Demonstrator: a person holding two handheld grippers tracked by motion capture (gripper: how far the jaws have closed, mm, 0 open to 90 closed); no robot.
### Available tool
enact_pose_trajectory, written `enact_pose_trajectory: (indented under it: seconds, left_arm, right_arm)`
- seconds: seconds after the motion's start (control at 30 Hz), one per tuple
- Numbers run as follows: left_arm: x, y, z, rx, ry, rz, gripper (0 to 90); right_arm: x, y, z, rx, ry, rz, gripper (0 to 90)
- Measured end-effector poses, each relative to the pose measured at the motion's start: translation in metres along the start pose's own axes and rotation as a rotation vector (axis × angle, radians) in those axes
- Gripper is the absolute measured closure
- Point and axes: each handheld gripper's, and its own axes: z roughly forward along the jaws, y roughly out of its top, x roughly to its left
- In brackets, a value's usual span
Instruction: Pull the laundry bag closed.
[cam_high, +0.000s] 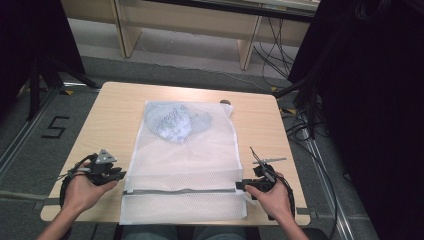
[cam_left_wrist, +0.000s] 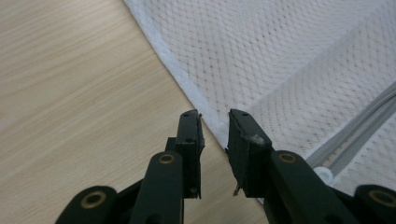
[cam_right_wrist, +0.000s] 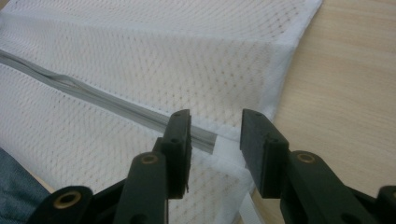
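Note:
A white mesh laundry bag (cam_high: 185, 160) lies flat on the wooden table (cam_high: 110, 115), with a crumpled pale blue garment (cam_high: 172, 120) inside its far end. A grey zipper (cam_high: 180, 191) runs across the bag near the front edge. My left gripper (cam_high: 119, 175) sits at the bag's left border, level with the zipper. In the left gripper view it (cam_left_wrist: 215, 116) is open, with the bag's hem (cam_left_wrist: 187, 88) passing under the gap. My right gripper (cam_high: 242, 186) is at the zipper's right end. In the right gripper view it (cam_right_wrist: 215, 116) stands open over the zipper (cam_right_wrist: 93, 95) end.
A small dark object (cam_high: 226, 102) lies on the table by the bag's far right corner. Cables (cam_high: 300, 125) trail on the floor to the right of the table. Black stands flank both sides. The bag's front overhangs the table edge above the person's lap (cam_right_wrist: 14, 172).

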Motion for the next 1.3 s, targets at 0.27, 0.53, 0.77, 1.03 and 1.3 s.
enact_pose_trajectory:
  seconds: [0.27,0.53,0.77,1.03,1.3]
  left_arm:
    - [-0.006,0.002,0.003,0.013,-0.038,-0.069,79.1]
    - [-0.011,0.001,0.007,0.096,-0.059,-0.092,89.5]
    - [-0.013,0.001,0.012,0.153,-0.082,-0.085,89.8]
    - [-0.016,0.002,0.008,0.182,-0.073,-0.110,89.9]
    - [-0.020,0.000,0.012,0.217,-0.070,-0.118,89.9]
  right_arm:
    - [0.004,0.000,0.006,-0.011,-0.020,0.039,63.9]
    - [0.012,0.007,0.012,0.001,-0.021,0.022,64.3]
    - [0.024,0.011,0.017,0.020,0.001,0.007,64.9]
    - [0.031,0.012,0.022,0.037,0.014,-0.009,64.8]
    - [0.036,0.012,0.026,0.057,0.021,-0.021,64.8]
